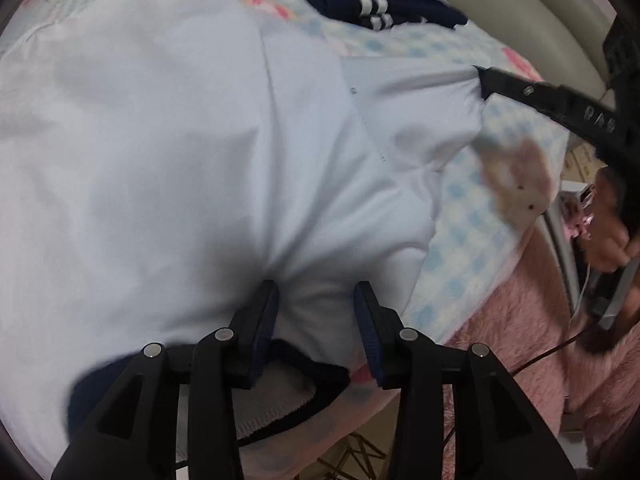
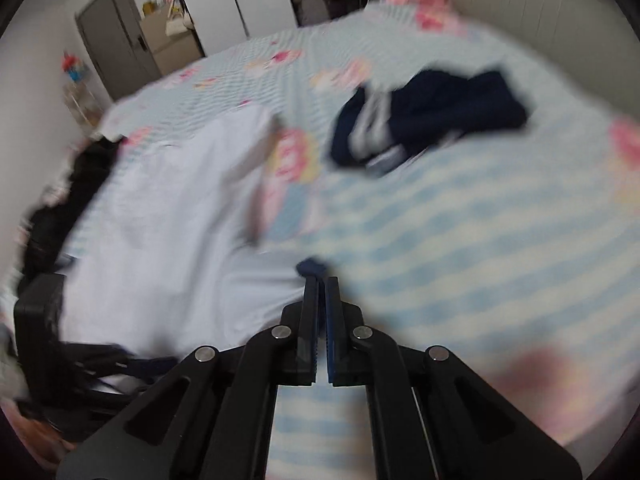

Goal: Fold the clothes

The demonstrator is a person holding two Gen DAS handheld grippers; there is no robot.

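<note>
Pale white cotton shirt with navy collar [image 1: 180, 140] spread across checked blue bed [image 1: 460, 208], near its edge. Left hand-held gripper [image 1: 316, 300] parted over collar area. Right hand-held gripper [image 2: 321, 280] clamped on navy sleeve cuff [image 2: 312, 267]. Best kept taut, folded inward evenly.

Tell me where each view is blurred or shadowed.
Left wrist view: mostly sharp; a dark shadow falls on the white shirt ahead of the left gripper; the bed's right edge smears. Right wrist view: motion blur smears the bed cover and navy garment; only the right gripper stays crisp.
</note>
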